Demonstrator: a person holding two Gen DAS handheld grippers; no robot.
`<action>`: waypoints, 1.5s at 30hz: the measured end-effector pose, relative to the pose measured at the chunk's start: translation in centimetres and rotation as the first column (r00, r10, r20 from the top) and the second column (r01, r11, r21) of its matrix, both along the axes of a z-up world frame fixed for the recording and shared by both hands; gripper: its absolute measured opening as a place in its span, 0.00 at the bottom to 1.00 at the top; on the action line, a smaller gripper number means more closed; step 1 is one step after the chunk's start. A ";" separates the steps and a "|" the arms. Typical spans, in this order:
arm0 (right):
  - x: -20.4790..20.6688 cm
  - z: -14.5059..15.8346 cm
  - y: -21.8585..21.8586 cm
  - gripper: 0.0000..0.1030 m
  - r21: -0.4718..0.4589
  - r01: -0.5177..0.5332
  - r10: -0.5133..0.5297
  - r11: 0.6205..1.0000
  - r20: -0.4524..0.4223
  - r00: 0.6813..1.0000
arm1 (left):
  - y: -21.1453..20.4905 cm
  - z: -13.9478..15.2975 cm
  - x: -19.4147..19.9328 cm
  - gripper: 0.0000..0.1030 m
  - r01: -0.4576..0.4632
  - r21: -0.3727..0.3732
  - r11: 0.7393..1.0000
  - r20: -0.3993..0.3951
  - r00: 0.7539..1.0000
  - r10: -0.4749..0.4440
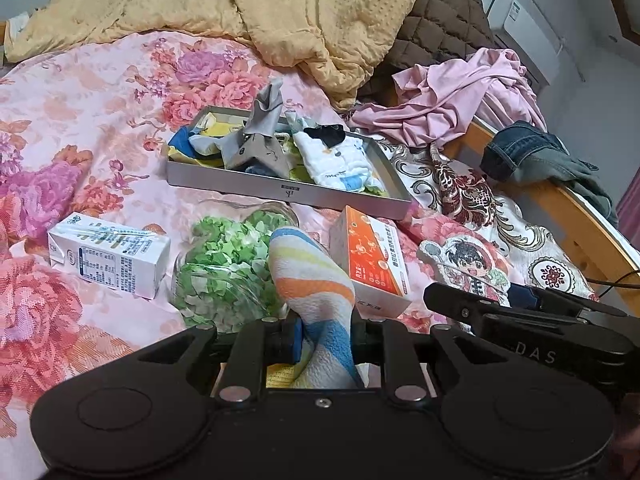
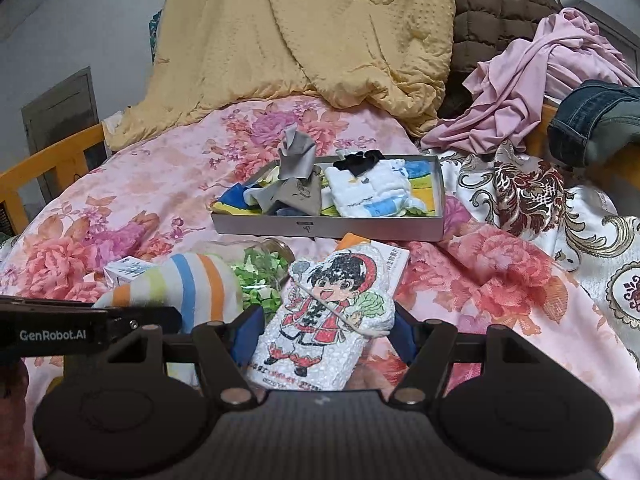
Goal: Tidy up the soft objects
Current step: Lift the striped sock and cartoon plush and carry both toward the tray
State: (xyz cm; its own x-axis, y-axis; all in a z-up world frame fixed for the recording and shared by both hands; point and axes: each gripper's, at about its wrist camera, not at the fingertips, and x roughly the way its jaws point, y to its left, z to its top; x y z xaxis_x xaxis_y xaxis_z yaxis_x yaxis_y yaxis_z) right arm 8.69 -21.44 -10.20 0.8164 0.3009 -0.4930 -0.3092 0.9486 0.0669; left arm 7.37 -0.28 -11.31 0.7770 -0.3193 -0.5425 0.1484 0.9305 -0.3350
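Left wrist view has the left gripper [image 1: 324, 344] nearly closed, its blue pads pinching a striped sock [image 1: 310, 276] that stands up between the fingers, over the near part of the bed [image 1: 80, 92]. Beyond the sock lie a glass jar of green scraps [image 1: 224, 268], a white carton [image 1: 108, 256] to its left and an orange box [image 1: 374, 260] to its right. Farther up the floral bedspread sits a grey tray [image 1: 280, 190] holding a grey cloth [image 1: 264, 120], a white patterned cloth [image 1: 340, 160] and a small black piece [image 1: 326, 134]. Right wrist view shows the right gripper [image 2: 320, 340] set fairly wide, its fingers on either side of a cartoon-printed pad [image 2: 328, 320], gripping it just short of the tray's near wall. A yellow quilt [image 2: 300, 32], a pink garment [image 2: 540, 80] and jeans [image 2: 592, 120] crowd the bed's far side and right edge
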 end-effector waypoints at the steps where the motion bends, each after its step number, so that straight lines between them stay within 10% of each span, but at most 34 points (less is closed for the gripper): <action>1: 0.0 0.0 0.1 0.67 0.000 -0.002 0.002 1.000 0.001 1.000 | 0.1 0.0 0.0 0.20 -0.001 0.000 1.000 0.001 1.000 0.001; 22: 3.6 3.5 0.6 0.67 0.002 0.011 -0.012 1.000 0.086 0.996 | 0.7 2.9 4.3 0.20 0.024 -0.004 1.000 0.099 0.995 -0.024; 45: 20.9 8.6 2.3 0.67 -0.052 0.019 -0.008 0.998 0.205 0.979 | -0.1 7.3 25.0 0.20 -0.001 0.055 0.998 0.251 0.968 -0.013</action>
State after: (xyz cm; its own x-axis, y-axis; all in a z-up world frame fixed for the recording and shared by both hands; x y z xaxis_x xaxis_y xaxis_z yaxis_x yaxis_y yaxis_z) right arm 29.56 -19.19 -1.58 0.9054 0.2669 -0.3301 -0.2982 0.9533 -0.0473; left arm 32.34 -0.38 -4.05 0.8887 -0.2994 -0.3473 0.2264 0.9452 -0.2353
